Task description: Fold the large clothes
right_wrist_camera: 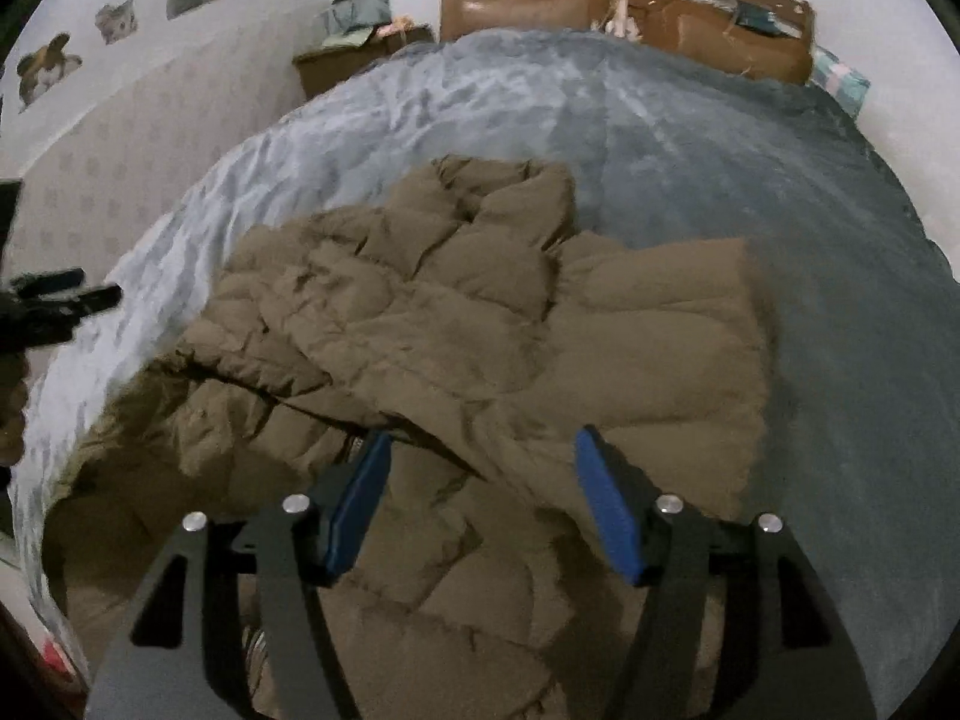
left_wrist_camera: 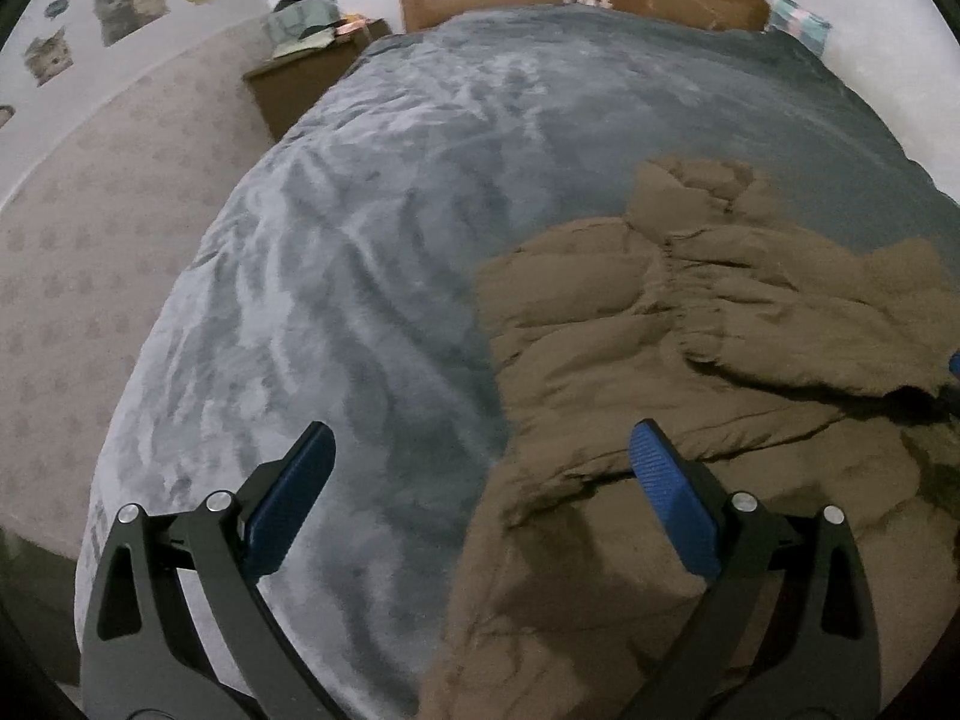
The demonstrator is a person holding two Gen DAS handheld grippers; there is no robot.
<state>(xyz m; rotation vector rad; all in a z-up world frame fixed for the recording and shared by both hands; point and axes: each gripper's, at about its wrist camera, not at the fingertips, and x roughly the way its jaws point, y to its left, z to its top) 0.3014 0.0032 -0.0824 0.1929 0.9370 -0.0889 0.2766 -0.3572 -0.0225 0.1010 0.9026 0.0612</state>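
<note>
1. A brown quilted jacket [right_wrist_camera: 480,336] lies rumpled on the grey-blue blanket [left_wrist_camera: 372,240] of the bed, toward its near end, with one side folded over the middle.
2. The left gripper [left_wrist_camera: 480,480] hangs over the jacket's left edge, its blue-padded fingers [left_wrist_camera: 672,510] wide apart and holding nothing; one finger is above the blanket, the other above the jacket.
3. The right gripper [right_wrist_camera: 480,492] hovers over the jacket's lower part, fingers [right_wrist_camera: 606,504] apart and empty.
4. A brown headboard [right_wrist_camera: 630,18] stands at the far end, a cluttered nightstand [left_wrist_camera: 300,78] beside it, and cat stickers [left_wrist_camera: 126,6] dot the wall.
</note>
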